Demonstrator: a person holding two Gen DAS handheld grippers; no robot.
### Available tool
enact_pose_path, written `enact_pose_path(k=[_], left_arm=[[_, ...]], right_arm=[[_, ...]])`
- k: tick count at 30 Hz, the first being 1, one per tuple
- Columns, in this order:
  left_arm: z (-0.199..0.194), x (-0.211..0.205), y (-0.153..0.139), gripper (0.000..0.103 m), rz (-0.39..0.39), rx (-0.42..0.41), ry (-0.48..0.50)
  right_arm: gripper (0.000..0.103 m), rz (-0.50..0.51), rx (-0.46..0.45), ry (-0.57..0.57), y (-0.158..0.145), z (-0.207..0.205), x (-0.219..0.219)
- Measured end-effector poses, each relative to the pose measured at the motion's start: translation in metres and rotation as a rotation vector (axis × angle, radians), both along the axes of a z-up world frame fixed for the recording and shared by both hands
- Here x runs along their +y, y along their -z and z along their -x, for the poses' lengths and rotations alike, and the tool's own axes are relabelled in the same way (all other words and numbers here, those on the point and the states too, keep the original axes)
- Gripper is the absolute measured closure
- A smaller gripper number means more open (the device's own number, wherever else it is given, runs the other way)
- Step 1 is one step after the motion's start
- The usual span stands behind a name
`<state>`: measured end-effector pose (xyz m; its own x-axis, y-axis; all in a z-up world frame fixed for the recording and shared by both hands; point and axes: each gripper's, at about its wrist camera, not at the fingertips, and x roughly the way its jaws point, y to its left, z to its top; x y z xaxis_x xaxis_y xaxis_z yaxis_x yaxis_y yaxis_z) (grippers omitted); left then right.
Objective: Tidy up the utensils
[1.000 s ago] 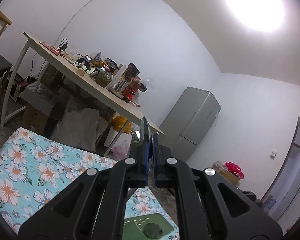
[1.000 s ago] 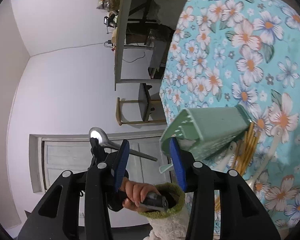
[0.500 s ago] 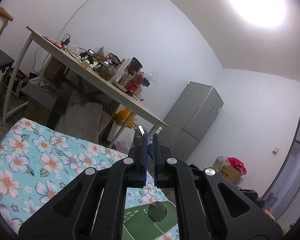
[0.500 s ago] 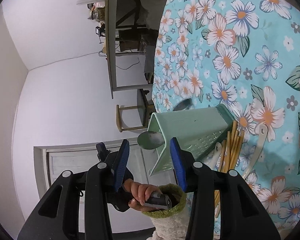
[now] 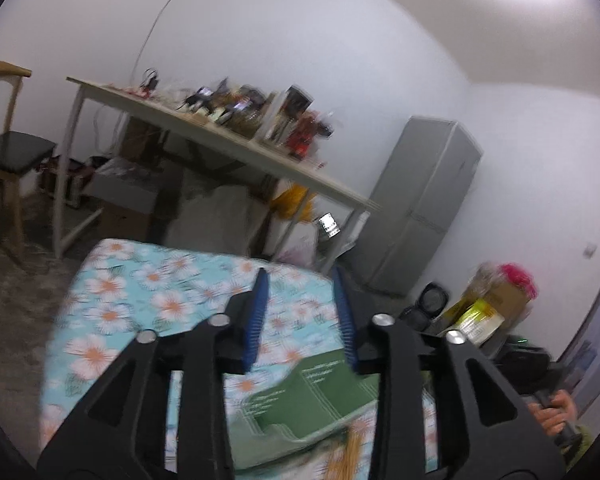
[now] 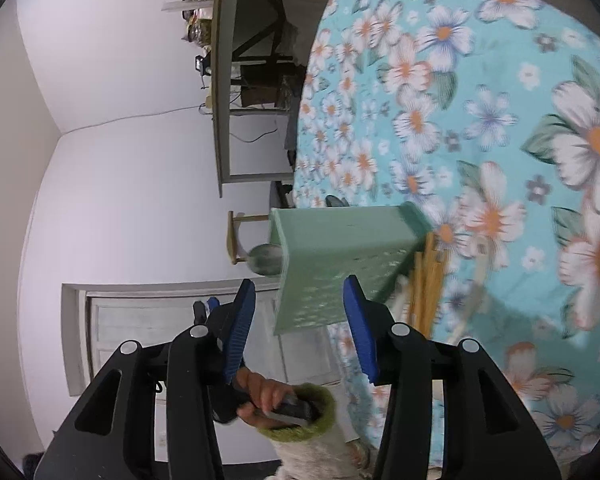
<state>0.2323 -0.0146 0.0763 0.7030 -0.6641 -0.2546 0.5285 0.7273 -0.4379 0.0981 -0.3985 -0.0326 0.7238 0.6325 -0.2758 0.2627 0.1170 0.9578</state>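
A green perforated utensil holder (image 6: 336,256) stands on the floral tablecloth (image 6: 480,128); it also shows in the left wrist view (image 5: 320,396). A metal spoon (image 6: 265,261) sticks out of its top, and a second spoon tip (image 6: 336,201) shows at its far side. Wooden chopsticks (image 6: 428,276) and pale utensils lie on the cloth beside it. My left gripper (image 5: 300,316) is open and empty above the holder. My right gripper (image 6: 300,328) is open and empty, close to the holder's side.
A long cluttered table (image 5: 220,136), a wooden chair (image 5: 8,152) and a grey fridge (image 5: 420,208) stand beyond the floral table. Boxes and bags (image 5: 492,304) sit by the wall on the right. A door (image 6: 140,320) shows behind my left hand.
My left gripper was shut on a metal spoon a second ago; the spoon went into the green holder and the gripper has opened. My right gripper stayed open and moved nearer the holder.
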Motion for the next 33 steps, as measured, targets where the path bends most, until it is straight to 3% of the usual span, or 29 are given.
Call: enact_pose_path(k=[4, 6, 8, 9, 15, 20, 25, 30, 33], left_arm=[[-0.048, -0.001, 0.015, 0.058, -0.135, 0.119, 0.017], [-0.080, -0.005, 0.029, 0.058, -0.166, 0.210, 0.085], [-0.106, -0.008, 0.043, 0.058, -0.165, 0.291, 0.134], [-0.127, -0.015, 0.054, 0.058, -0.164, 0.356, 0.213], [-0.186, -0.049, 0.103, 0.060, -0.197, 0.545, 0.351], [-0.200, -0.073, 0.138, 0.063, -0.256, 0.587, 0.442], [-0.206, -0.086, 0.160, 0.066, -0.251, 0.612, 0.538], [-0.207, -0.102, 0.167, 0.087, -0.301, 0.590, 0.570], [-0.205, -0.106, 0.166, 0.093, -0.335, 0.571, 0.565]], right_arm=[[0.050, 0.065, 0.024, 0.010, 0.015, 0.015, -0.002], [0.049, 0.094, 0.033, -0.015, 0.024, 0.018, 0.004], [0.049, 0.095, 0.045, -0.039, 0.037, 0.021, 0.011], [0.049, 0.092, 0.055, -0.043, 0.043, 0.022, 0.013], [0.049, 0.073, 0.098, -0.021, 0.067, 0.024, 0.013], [0.049, 0.078, 0.114, -0.017, 0.073, 0.019, 0.012], [0.049, 0.071, 0.136, -0.019, 0.083, 0.008, 0.010], [0.049, 0.056, 0.152, -0.012, 0.092, 0.004, 0.007], [0.049, 0.045, 0.154, -0.005, 0.095, 0.003, 0.004]])
